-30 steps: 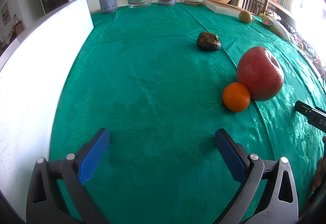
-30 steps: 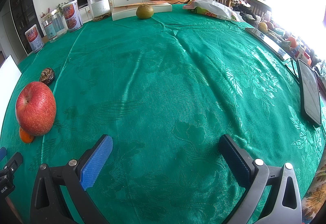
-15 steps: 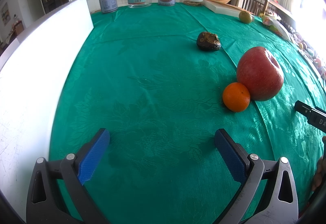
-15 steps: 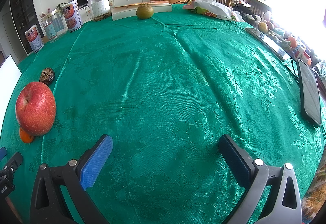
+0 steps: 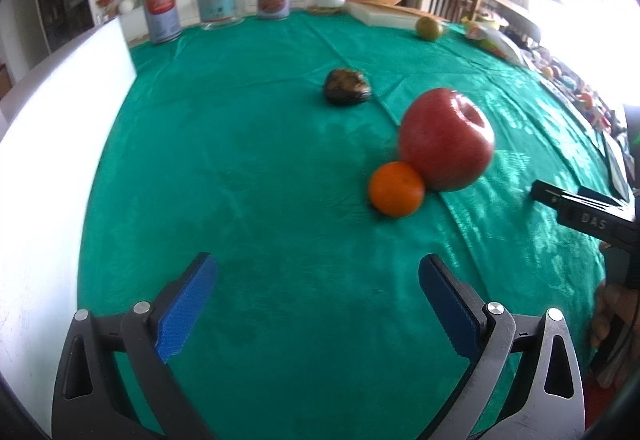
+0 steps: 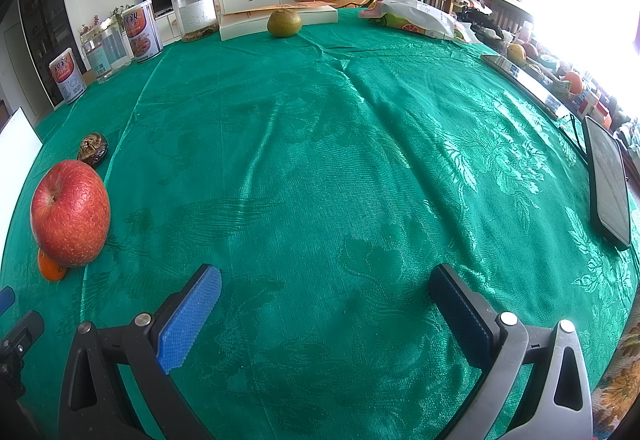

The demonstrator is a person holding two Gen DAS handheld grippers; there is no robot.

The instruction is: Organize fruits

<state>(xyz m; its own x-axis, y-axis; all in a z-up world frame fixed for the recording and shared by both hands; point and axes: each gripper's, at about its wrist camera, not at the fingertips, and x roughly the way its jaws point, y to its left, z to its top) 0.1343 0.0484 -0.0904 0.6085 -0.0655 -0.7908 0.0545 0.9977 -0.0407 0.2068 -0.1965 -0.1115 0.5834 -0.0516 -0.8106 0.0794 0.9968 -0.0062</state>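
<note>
A big red apple [image 5: 446, 138] lies on the green tablecloth with a small orange [image 5: 396, 189] touching its near side. A dark brown wrinkled fruit [image 5: 346, 86] sits farther back, and a green-yellow citrus [image 5: 429, 27] rests near the far edge. My left gripper [image 5: 318, 276] is open above bare cloth, the orange a short way ahead to its right. In the right wrist view the apple [image 6: 70, 212], orange [image 6: 51, 267], dark fruit [image 6: 93, 149] and citrus [image 6: 284, 23] also show. My right gripper [image 6: 326, 286] is open over bare cloth, well right of the fruits.
A white board [image 5: 48, 144] stands along the left edge. Cans and jars [image 5: 218, 2] line the far edge beside a flat white box [image 6: 276, 18]. A snack bag [image 6: 416, 18] and a dark phone [image 6: 608, 184] lie at the right. The other gripper's tip [image 5: 576, 208] shows at right.
The left wrist view has shifted and blurred: the fruits sit further left and lower, so my left gripper has swung toward the right. The right gripper has not moved.
</note>
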